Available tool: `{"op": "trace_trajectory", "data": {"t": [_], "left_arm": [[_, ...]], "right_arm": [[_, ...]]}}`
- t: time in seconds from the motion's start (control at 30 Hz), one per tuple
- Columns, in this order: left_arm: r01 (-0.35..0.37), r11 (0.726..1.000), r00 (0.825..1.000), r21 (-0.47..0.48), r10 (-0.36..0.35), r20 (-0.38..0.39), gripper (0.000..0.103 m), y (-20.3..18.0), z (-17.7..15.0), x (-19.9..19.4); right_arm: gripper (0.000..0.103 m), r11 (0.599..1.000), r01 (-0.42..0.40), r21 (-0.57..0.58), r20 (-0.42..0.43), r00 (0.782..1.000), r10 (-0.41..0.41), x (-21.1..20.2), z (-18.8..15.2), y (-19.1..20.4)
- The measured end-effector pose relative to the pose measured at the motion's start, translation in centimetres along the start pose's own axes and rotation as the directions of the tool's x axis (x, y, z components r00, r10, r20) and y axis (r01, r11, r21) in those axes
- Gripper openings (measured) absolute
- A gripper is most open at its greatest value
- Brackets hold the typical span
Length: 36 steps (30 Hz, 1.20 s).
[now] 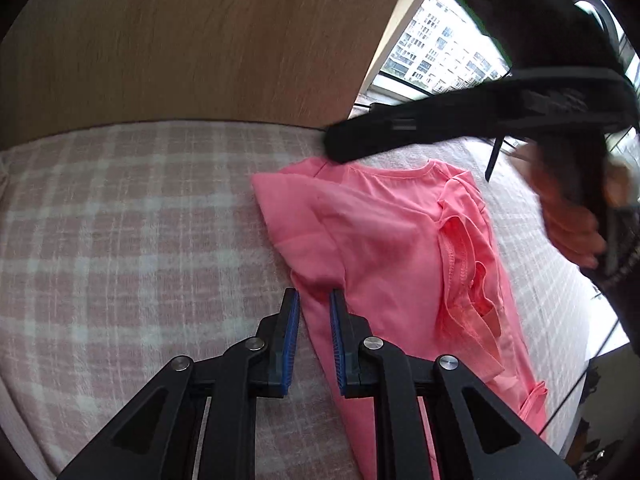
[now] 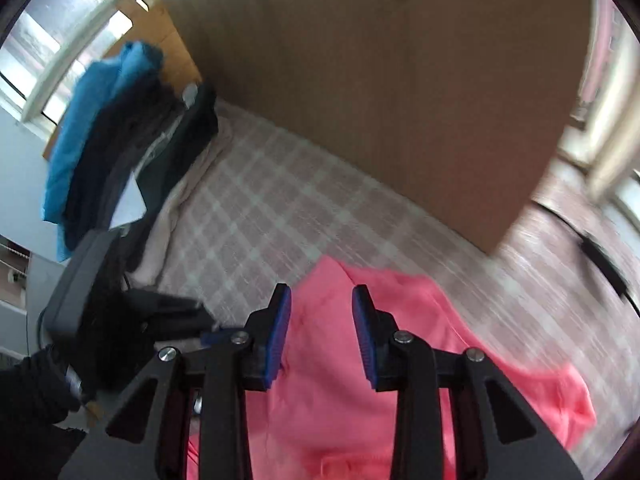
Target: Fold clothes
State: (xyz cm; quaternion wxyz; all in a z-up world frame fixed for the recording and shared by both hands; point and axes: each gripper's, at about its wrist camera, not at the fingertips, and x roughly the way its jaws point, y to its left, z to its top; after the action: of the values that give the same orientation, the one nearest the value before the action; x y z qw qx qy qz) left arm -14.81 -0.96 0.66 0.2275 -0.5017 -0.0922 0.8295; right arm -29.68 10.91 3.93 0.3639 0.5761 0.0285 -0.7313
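A pink T-shirt [image 1: 384,240] lies partly folded on a pink-and-white checked bedcover [image 1: 140,240], set near a wood-grain headboard [image 1: 180,40]. One sleeve is already turned inward over the body, and the neckline [image 1: 460,256] sits along the far side, so the garment appears to be midway through the fold.

The left gripper [image 1: 314,300] hovers low over the near hem side of the shirt with its blue pads [image 1: 294,332] spread; the fabric edge runs between them, yet nothing is pinched. This placement suits a grasp on the edge for the next turn of cloth.

The right gripper [image 2: 322,300] is likewise spread and empty, poised above the upper part of the shirt. In the left wrist view it crosses the frame from the right [image 1: 440,128], held in the person's hand [image 1: 568,216], its tip reaching toward the shoulder region. Motion blur in the right wrist view leaves it uncertain whether its fingers touch the cloth.

A stack of dark and blue clothes [image 2: 120,128] rests at the bed's far corner beside a window [image 2: 60,12], probably the pile of items already handled or awaiting a turn. Keeping it well apart from the shirt leaves bedcover for flat folding.
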Motion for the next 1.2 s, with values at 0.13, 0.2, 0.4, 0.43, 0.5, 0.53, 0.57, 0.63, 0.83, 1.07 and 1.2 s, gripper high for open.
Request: {"op": "trace_trajectory", "data": {"t": [0.13, 0.2, 0.4, 0.43, 0.5, 0.53, 0.57, 0.63, 0.83, 1.07, 1.2], "left_arm": [[0.011, 1.000, 1.000, 0.004, -0.011, 0.008, 0.013, 0.1, -0.6, 0.1], [0.023, 1.000, 1.000, -0.007, -0.022, 0.017, 0.013, 0.3, -0.7, 0.0], [0.041, 0.999, 0.999, -0.015, -0.040, 0.032, 0.016, 0.8, -1.1, -0.4], [0.040, 0.999, 0.999, -0.013, -0.040, 0.032, 0.016, 0.8, -1.1, -0.5], [0.042, 0.999, 0.999, -0.010, -0.042, 0.034, 0.017, 0.8, -1.1, -0.5], [0.043, 0.999, 0.998, -0.006, -0.043, 0.036, 0.017, 0.8, -1.2, -0.6], [0.042, 0.999, 0.998, 0.000, -0.042, 0.038, 0.017, 0.7, -1.3, -0.7], [0.038, 0.999, 0.998, 0.008, -0.039, 0.041, 0.017, 0.7, -1.4, -0.8], [0.026, 1.000, 0.999, 0.016, -0.026, 0.018, 0.017, 0.5, -0.2, -0.8], [0.025, 1.000, 0.998, 0.012, -0.025, 0.052, 0.024, 1.6, 3.1, -1.5], [0.022, 1.000, 0.999, 0.014, -0.022, 0.039, 0.033, 1.6, 5.7, 0.0]], "right_arm": [[0.032, 1.000, -0.014, -0.005, -0.085, 0.996, 0.014, 3.2, 1.7, 0.4], [0.032, 1.000, -0.015, -0.003, -0.124, 0.992, 0.015, 4.4, 2.1, 0.4], [0.010, 0.996, 0.059, -0.073, -0.179, 0.981, -0.072, 5.2, 1.9, 1.1], [0.002, 0.994, 0.073, -0.080, -0.172, 0.981, -0.086, 5.1, 1.9, 1.1], [0.003, 0.992, 0.093, -0.083, -0.126, 0.987, -0.103, 4.2, 1.7, 1.3], [0.003, 0.993, 0.092, -0.076, -0.088, 0.991, -0.098, 3.3, 1.6, 1.3], [0.003, 0.994, 0.090, -0.062, -0.044, 0.995, -0.093, 2.4, 1.6, 1.1], [0.002, 0.992, 0.123, -0.026, 0.032, 0.992, -0.122, 1.1, 1.6, 0.5], [0.005, 0.981, 0.191, -0.004, 0.032, 0.981, -0.191, 0.2, 1.0, 0.2], [0.024, 0.977, 0.157, 0.144, 0.225, 0.956, -0.187, -9.2, -5.1, -2.0], [0.024, 0.920, 0.237, 0.312, 0.242, 0.917, -0.318, -12.7, -10.9, -5.9]]}}
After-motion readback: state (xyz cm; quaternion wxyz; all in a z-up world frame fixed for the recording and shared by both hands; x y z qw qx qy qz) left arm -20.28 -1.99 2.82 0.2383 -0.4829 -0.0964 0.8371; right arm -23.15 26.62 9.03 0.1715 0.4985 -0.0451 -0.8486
